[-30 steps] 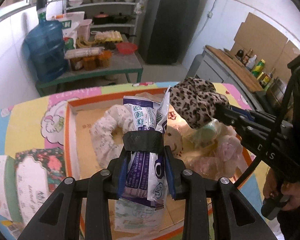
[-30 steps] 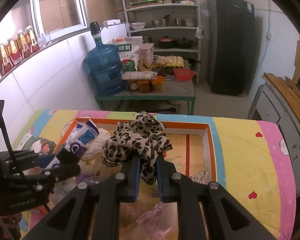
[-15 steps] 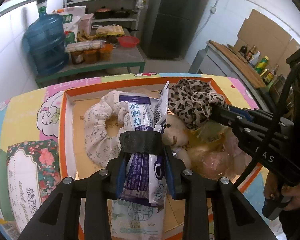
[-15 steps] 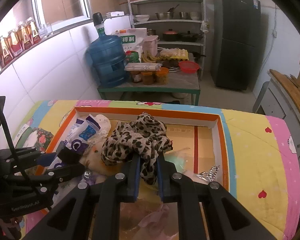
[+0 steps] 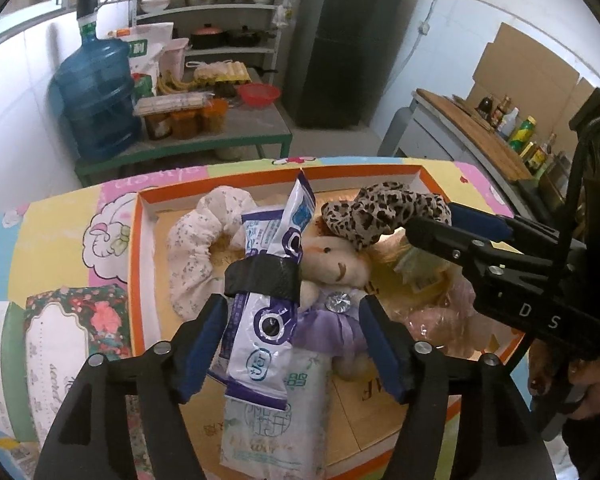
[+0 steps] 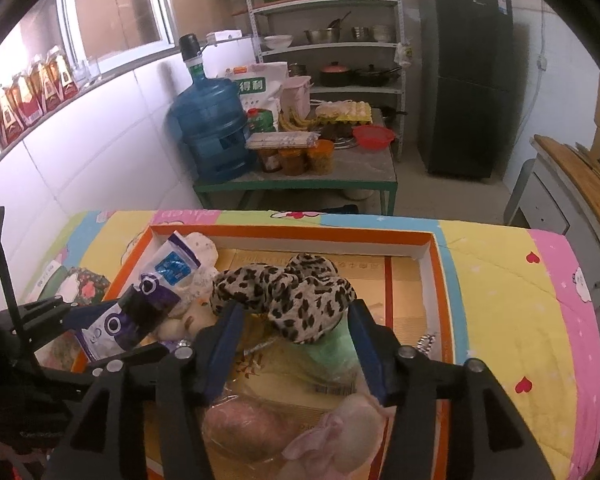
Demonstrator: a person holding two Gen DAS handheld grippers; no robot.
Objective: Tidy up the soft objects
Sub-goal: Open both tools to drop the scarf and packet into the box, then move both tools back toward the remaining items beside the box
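the orange-rimmed box point(image 5: 140, 240) sits on a patterned cloth point(image 5: 60, 232) and holds the soft goods. inside: a white floral scrunchie point(image 5: 192, 248) at the far left, a plush doll point(image 5: 332, 268) in a purple dress in the middle, a tissue pack point(image 5: 276, 412) at the near edge, clear bags with pink items point(image 6: 240, 424) on the right side, and a green roll point(image 6: 332, 348) under the leopard cloth point(image 6: 296, 300). a purple-and-white pouch point(image 5: 268, 308), bound with a black band point(image 5: 264, 276), lies across the doll and the tissue pack. a floral pack point(image 5: 76, 328) lies on the cloth outside the box, just beside its left wall.

left gripper point(image 5: 292, 344): pointed steeply down into the box, jaws opening and standing wide. the pouch is between them; the left pad is at its edge, the right pad well clear.

right gripper point(image 6: 296, 344): pointed down into the box from the right, jaws opening, at a middling spread. the leopard cloth lies bunched between the fingertips, resting on the green roll and the doll's head; whether the pads touch it cannot be told. a hand point(image 5: 572, 384) shows at its grip.

the pouch's long axis runs from near edge to far wall, its torn top pointing away and slightly right. the leopard cloth is spread crosswise, left to right.
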